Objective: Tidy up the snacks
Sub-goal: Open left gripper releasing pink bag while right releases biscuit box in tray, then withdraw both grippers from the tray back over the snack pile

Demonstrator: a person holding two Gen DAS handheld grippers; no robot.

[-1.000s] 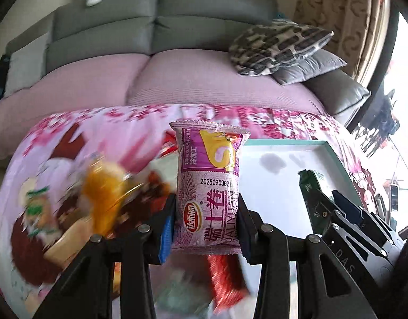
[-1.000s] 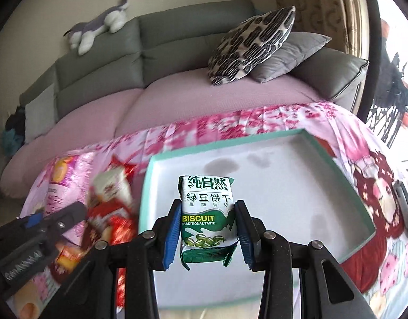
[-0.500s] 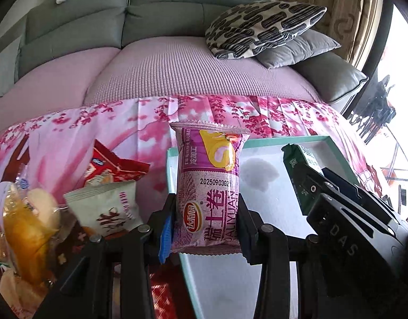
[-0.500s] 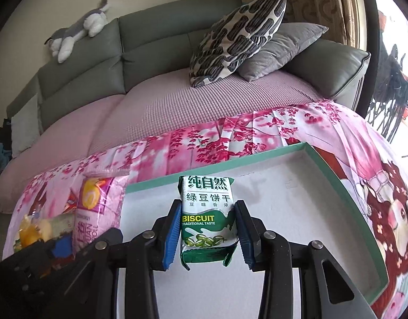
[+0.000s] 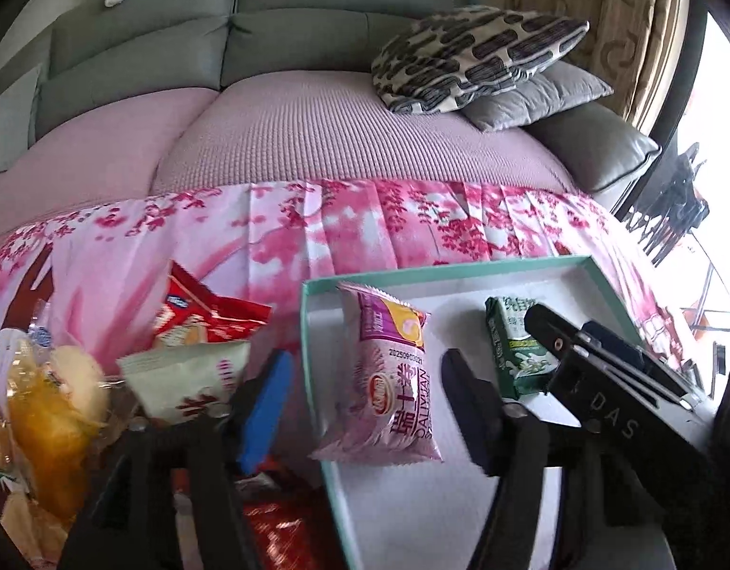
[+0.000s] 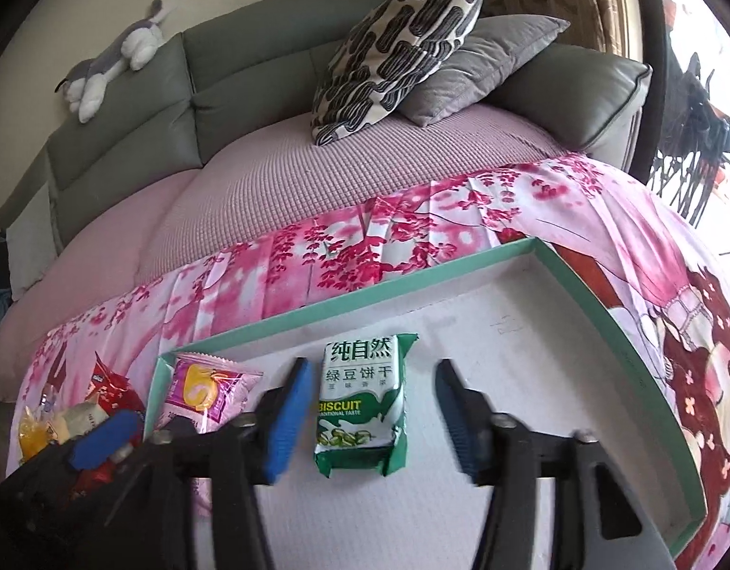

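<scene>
As both jaws open off them, my purple cake pack (image 5: 386, 380) and green biscuit pack (image 6: 360, 408) look light, crinkly; pinch mid-body.

My left gripper (image 5: 365, 408) and right gripper (image 6: 372, 415): black arms, blue pads, silver screws; "DAS" lettering on right's side.

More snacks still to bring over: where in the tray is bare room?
The tray floor is free right of the green biscuit pack, up to the right wall. Crowded: the purple pack in the left corner, and the snack pile outside.
</scene>
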